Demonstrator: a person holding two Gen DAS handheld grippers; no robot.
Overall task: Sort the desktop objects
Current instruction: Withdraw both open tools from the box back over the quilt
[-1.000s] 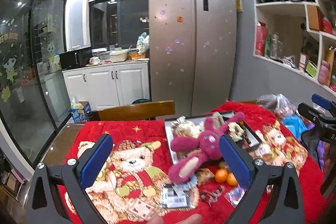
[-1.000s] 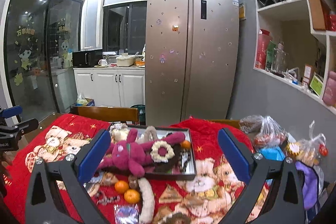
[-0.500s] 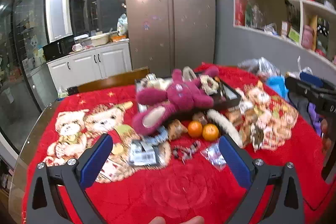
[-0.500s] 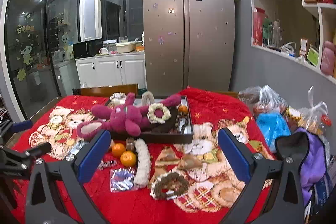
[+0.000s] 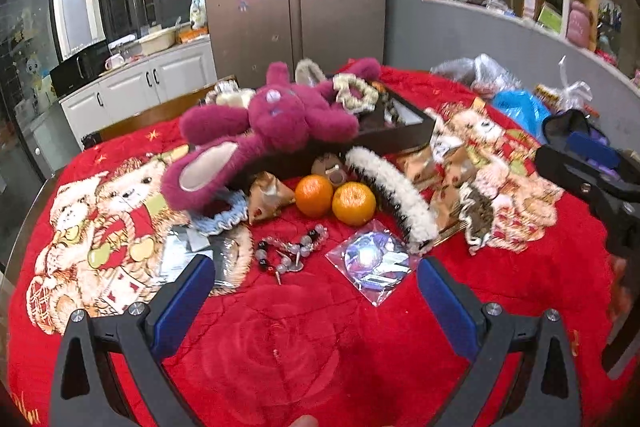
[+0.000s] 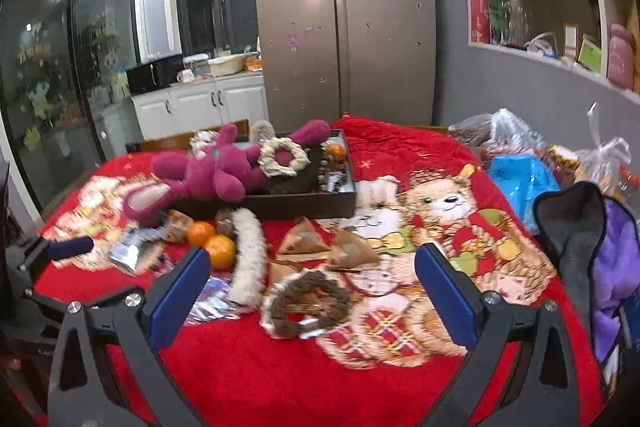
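On the red blanket-covered table (image 5: 360, 355) the clutter lies spread before both tools. Nearest the left gripper (image 5: 316, 291), whose jaws stand wide apart and hold nothing, are a bead bracelet (image 5: 290, 251) and a disc in a clear sleeve (image 5: 374, 261); the sleeve looks slick and flat, likely best pinched at a lifted corner, while the beads are loose and floppy, needing a grip across the bunch. Behind them sit 2 oranges (image 5: 336, 199), touching, firm and round, apt to roll. A fuzzy white hair clip (image 5: 394, 203) lies just beside them. The right gripper (image 6: 312, 279) is likewise wide open and empty, hanging over a brown scrunchie (image 6: 308, 303), soft and easy to squeeze anywhere. A dark tray (image 6: 296, 205) farther back already carries a magenta plush rabbit (image 6: 216, 171), whose ear droops over the rim and crowds the way in.
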